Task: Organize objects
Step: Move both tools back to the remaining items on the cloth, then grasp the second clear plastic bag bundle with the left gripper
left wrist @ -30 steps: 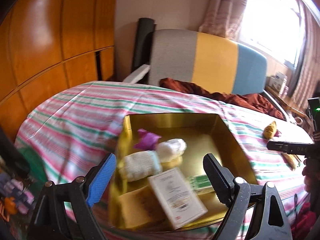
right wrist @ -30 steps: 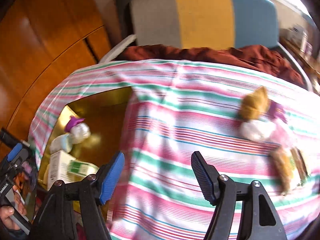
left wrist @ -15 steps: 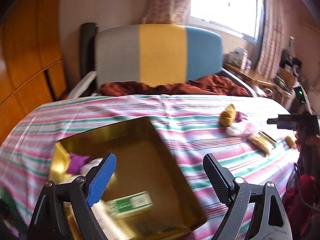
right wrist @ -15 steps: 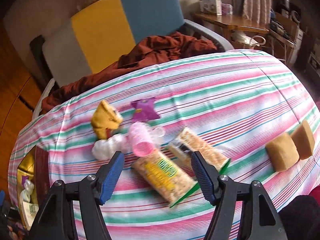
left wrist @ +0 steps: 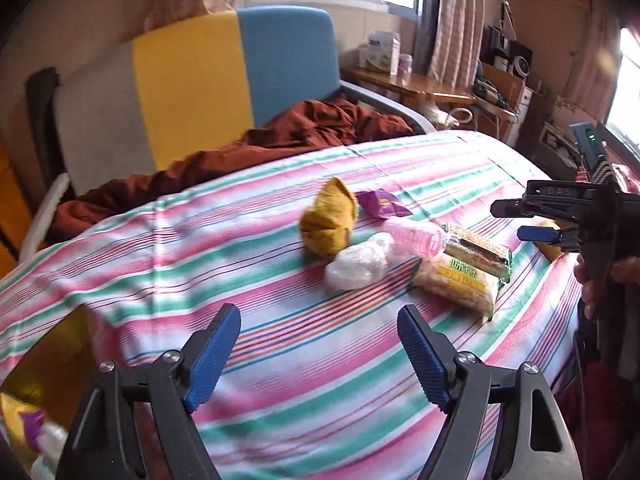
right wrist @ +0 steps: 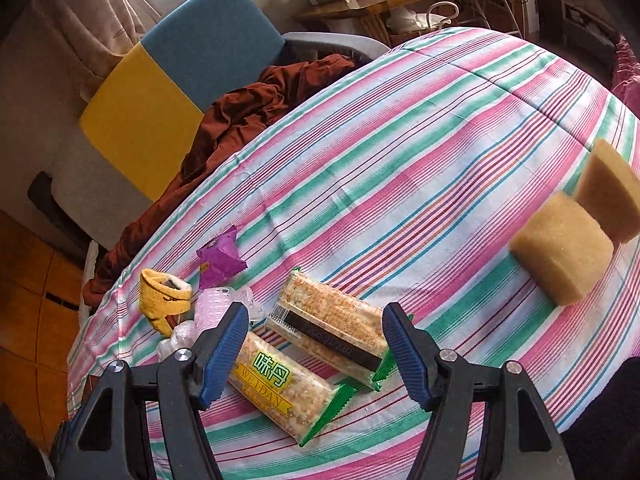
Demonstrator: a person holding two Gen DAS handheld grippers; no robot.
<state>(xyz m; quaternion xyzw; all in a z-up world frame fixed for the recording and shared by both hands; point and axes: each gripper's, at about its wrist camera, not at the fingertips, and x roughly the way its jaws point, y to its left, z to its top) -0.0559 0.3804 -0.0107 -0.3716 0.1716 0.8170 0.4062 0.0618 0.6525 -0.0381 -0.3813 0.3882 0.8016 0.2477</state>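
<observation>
Reaching for the two snack packs [right wrist: 320, 356], the right gripper [right wrist: 316, 354] hangs wide and empty over them on the striped cloth [right wrist: 420, 152]; drop straight down onto one. The left gripper [left wrist: 320, 354], empty, is closing. The pink bottle [right wrist: 212, 306], maybe touching, crowds the packs; sponges [right wrist: 576, 240] sit well apart.

Snack packs [right wrist: 320, 356] side by side on bedspread [right wrist: 400, 184] — sponges [right wrist: 568, 240] right

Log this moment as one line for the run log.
left claw: closing, empty, over striped cloth | right claw: open, empty, above two snack packs | sponges: untouched
</observation>
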